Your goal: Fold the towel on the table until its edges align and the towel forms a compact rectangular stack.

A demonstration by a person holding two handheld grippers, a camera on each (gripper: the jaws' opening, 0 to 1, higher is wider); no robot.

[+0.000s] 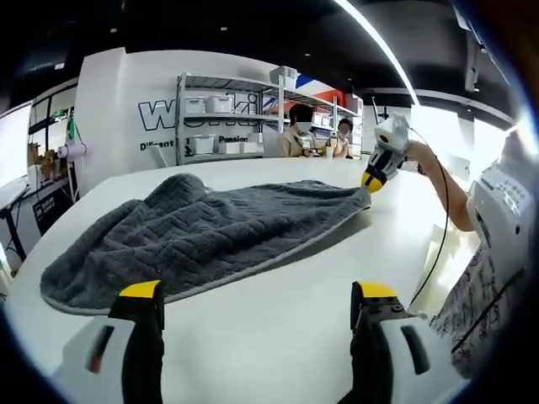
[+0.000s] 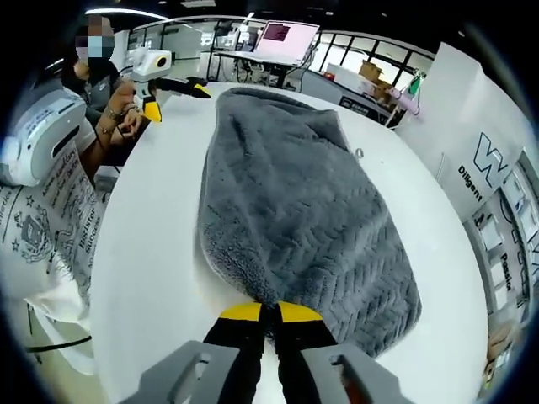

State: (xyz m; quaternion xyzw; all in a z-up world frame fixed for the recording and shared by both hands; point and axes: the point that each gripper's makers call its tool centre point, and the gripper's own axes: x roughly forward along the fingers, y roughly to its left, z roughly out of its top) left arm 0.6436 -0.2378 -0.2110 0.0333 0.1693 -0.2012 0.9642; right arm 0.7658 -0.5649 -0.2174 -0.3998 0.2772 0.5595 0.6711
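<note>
A dark grey towel [image 1: 219, 227] with a herringbone weave lies spread lengthwise on the white table [image 1: 278, 328], its surface rumpled and one end humped. My left gripper [image 1: 257, 295] is open, its yellow-tipped jaws wide apart over bare table just short of the towel's near edge. My right gripper [image 1: 371, 182] is at the towel's far right corner. In the right gripper view the right gripper [image 2: 269, 313] is shut on the towel's [image 2: 295, 202] near edge. The left gripper [image 2: 177, 99] hovers open beyond the far end, off to the left.
A metal shelf rack [image 1: 227, 118] with white bins stands against the lettered wall, and two seated people [image 1: 303, 126] are behind the table's far side. The person's patterned clothing [image 2: 59, 219] lines the table edge. Desks and a monitor [image 2: 286, 38] lie beyond.
</note>
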